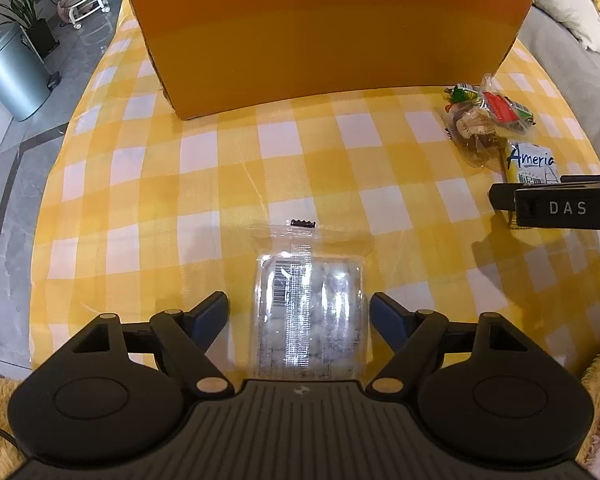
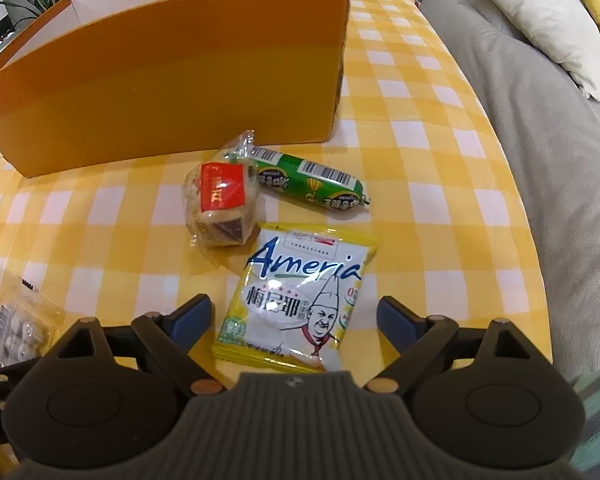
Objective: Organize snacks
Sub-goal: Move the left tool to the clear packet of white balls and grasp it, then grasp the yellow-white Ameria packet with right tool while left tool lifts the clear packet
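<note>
My left gripper (image 1: 298, 308) is open, its fingers on either side of a clear snack packet (image 1: 308, 312) lying on the yellow checked tablecloth (image 1: 180, 184). My right gripper (image 2: 294, 314) is open around a yellow and white Ameria packet (image 2: 296, 296). Beyond it lie a clear-wrapped cake with a red label (image 2: 220, 200) and a green sausage (image 2: 312, 182). An open orange box (image 2: 172, 76) stands at the back; it also shows in the left wrist view (image 1: 324, 36). The right gripper shows in the left wrist view (image 1: 556, 206) at the right edge.
A grey sofa (image 2: 540, 140) with a beige cushion (image 2: 540, 20) runs along the table's right side. A metal bin (image 1: 12, 72) and a potted plant (image 1: 24, 4) stand on the floor to the left. The clear packet also shows at left in the right wrist view (image 2: 16, 328).
</note>
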